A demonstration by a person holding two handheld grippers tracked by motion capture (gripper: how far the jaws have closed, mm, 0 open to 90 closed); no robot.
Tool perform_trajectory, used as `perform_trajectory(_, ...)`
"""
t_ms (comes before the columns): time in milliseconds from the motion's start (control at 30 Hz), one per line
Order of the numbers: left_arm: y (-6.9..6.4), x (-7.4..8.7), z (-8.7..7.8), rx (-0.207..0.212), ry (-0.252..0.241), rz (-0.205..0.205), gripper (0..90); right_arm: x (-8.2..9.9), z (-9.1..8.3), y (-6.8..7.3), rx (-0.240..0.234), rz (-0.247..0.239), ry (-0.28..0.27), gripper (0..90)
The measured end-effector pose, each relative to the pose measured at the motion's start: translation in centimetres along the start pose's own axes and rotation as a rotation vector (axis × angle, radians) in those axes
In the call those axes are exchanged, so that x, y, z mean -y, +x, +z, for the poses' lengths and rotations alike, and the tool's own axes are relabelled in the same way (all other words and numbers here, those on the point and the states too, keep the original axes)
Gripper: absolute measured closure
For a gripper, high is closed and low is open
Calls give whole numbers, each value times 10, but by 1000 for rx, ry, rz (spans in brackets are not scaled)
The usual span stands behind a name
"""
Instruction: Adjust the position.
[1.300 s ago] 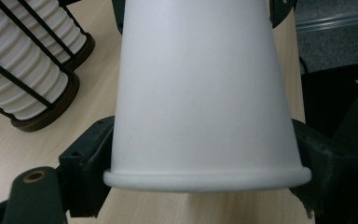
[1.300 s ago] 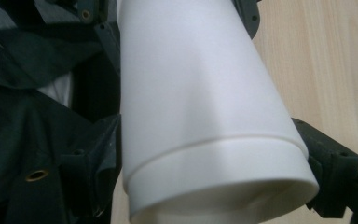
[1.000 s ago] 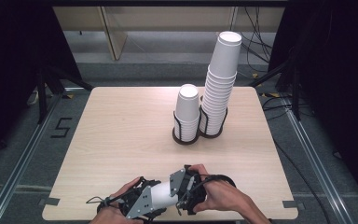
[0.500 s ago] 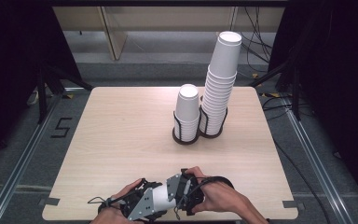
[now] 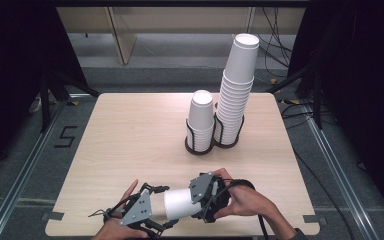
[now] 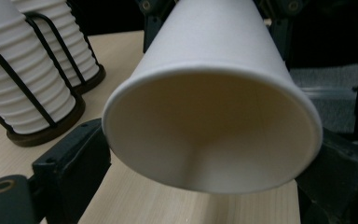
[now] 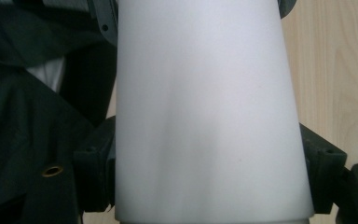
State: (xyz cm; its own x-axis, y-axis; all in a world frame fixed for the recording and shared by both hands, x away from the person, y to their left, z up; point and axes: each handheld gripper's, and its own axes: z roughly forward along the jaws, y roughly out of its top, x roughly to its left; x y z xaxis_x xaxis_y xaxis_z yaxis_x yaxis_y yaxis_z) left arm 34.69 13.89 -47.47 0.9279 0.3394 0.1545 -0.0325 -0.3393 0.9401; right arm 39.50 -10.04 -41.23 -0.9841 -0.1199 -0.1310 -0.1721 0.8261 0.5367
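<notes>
Lying sideways near the table's (image 5: 130, 130) front edge, a white paper cup (image 5: 182, 203) spans both grippers. Right gripper (image 5: 200, 200) clamps the cup's narrow end, jaws against its sides. Left gripper (image 5: 155, 212) has just been opening; its jaws sit beside the wide rim, released. Two cup stacks (image 5: 232, 100) stand in black wire holders (image 5: 200, 145) toward the back right.

matt white paper cup (image 5: 181, 203), pale smooth wood-grain table (image 5: 130, 135), black wire holders (image 5: 200, 142).
</notes>
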Motion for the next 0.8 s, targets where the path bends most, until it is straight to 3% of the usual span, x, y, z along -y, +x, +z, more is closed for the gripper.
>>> perform_trajectory(167,-1,-2,0,12,-65,-37,88,3,-2,-5,-21,-10,-81,251)
perform_trajectory(267,-2,-4,-1,9,-70,-39,80,1,-2,-5,-39,-7,-114,250)
perform_trajectory(467,-3,-5,-2,5,-98,-35,85,1,-2,-4,-41,9,-121,248)
perform_trajectory(567,0,-5,-4,29,-85,-38,111,2,0,-4,-53,20,-126,251)
perform_trajectory(800,-1,-7,-2,31,-58,-14,144,4,5,-4,-52,55,-92,234)
